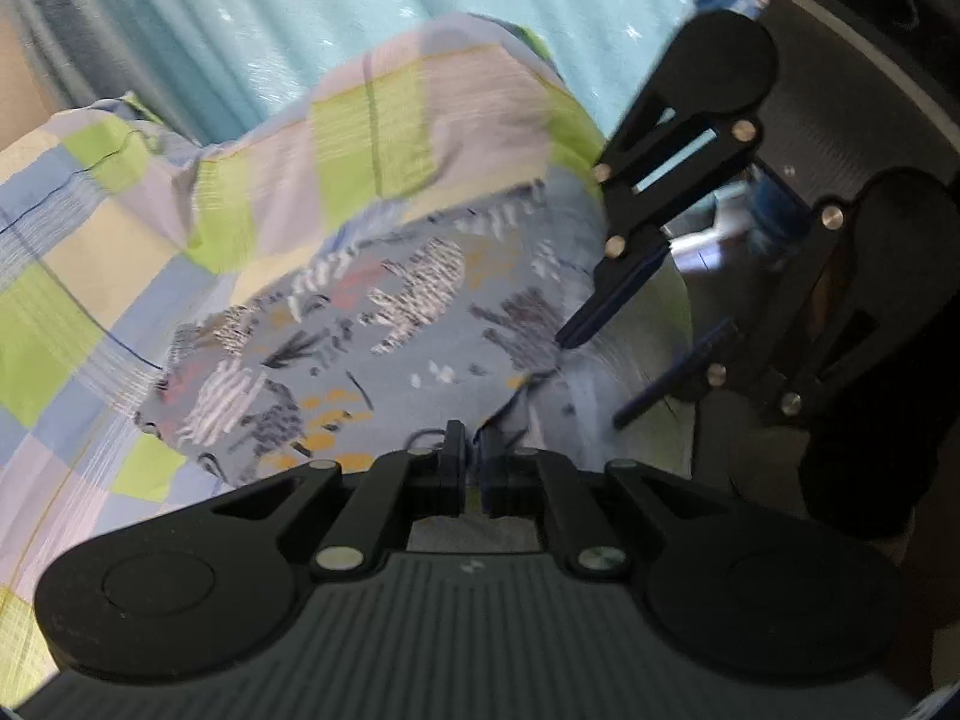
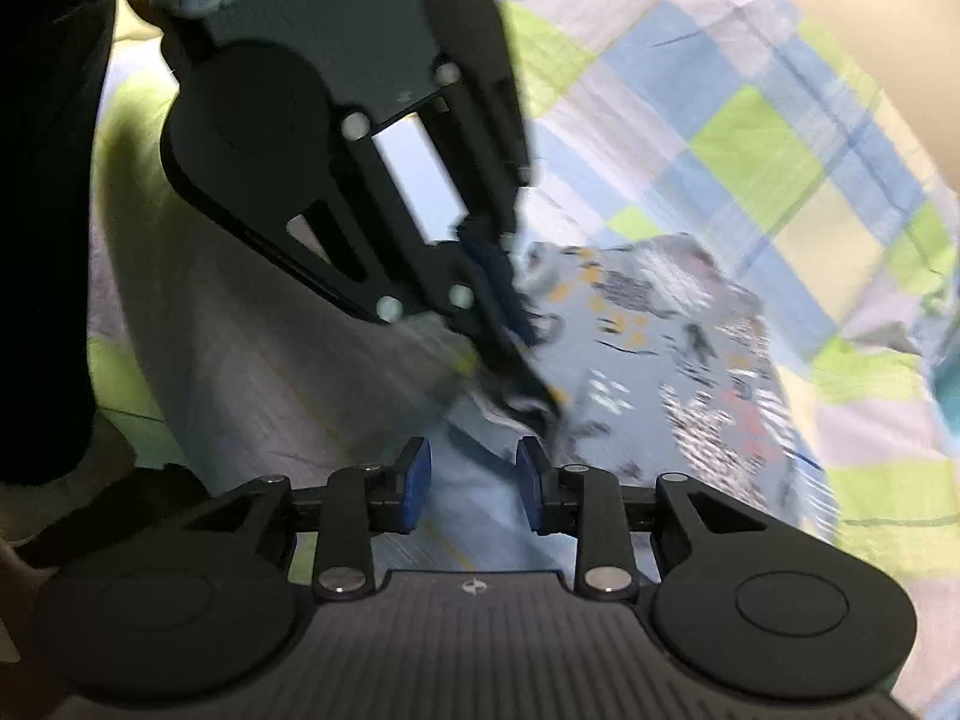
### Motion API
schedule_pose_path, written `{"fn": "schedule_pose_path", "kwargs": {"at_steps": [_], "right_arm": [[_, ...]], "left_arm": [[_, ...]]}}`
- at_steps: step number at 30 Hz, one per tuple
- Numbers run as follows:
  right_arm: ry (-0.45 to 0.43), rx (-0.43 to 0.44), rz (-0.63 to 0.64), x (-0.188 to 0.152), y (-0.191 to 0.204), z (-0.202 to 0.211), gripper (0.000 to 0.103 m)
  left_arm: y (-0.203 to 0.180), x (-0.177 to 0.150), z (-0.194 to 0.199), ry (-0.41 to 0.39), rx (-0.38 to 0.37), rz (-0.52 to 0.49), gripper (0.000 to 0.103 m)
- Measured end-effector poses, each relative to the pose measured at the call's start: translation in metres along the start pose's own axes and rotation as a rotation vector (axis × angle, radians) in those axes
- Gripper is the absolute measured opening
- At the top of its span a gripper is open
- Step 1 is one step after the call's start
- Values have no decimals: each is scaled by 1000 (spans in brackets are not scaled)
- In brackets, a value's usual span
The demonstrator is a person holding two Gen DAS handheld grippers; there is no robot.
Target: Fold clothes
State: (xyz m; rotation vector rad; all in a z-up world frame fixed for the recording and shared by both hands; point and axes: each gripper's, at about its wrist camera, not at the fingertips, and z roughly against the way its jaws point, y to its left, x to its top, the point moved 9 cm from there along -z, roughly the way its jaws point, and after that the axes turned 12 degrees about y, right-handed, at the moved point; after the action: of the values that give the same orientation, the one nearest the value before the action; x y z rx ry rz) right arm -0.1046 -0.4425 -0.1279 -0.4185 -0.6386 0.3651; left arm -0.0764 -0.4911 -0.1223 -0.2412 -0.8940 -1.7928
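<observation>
A grey-blue patterned garment (image 1: 384,324) with animal prints lies on a checked bedsheet (image 1: 78,276). My left gripper (image 1: 471,468) is shut on the garment's near edge. In the right wrist view the left gripper (image 2: 510,324) pinches that edge of the garment (image 2: 690,360). My right gripper (image 2: 473,474) is open, its blue pads (image 2: 420,480) apart just short of the cloth edge. In the left wrist view the right gripper (image 1: 606,366) hangs open at the garment's right edge. Both views are motion-blurred.
The bedsheet (image 2: 750,138) has green, blue, lilac and cream squares. A light blue curtain (image 1: 336,6) hangs behind the bed. A pale grey cloth (image 2: 252,324) lies at the left in the right wrist view. A dark shape (image 2: 42,180) fills the far left there.
</observation>
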Motion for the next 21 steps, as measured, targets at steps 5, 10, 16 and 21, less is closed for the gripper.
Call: {"fn": "schedule_pose_path", "kwargs": {"at_steps": [5,10,16,21], "right_arm": [[6,-31,-165,-4,-26,5,41],[-45,-35,-293,9,-52,0,57],[3,-178,-166,11,-68,-24,47],[80,-331,-8,-13,-94,-36,46]], "left_arm": [[18,17,17,-104,-6,106,2],[20,25,25,-142,-24,135,2],[28,27,28,-173,-44,188,2],[26,27,26,-171,-47,182,0]]}}
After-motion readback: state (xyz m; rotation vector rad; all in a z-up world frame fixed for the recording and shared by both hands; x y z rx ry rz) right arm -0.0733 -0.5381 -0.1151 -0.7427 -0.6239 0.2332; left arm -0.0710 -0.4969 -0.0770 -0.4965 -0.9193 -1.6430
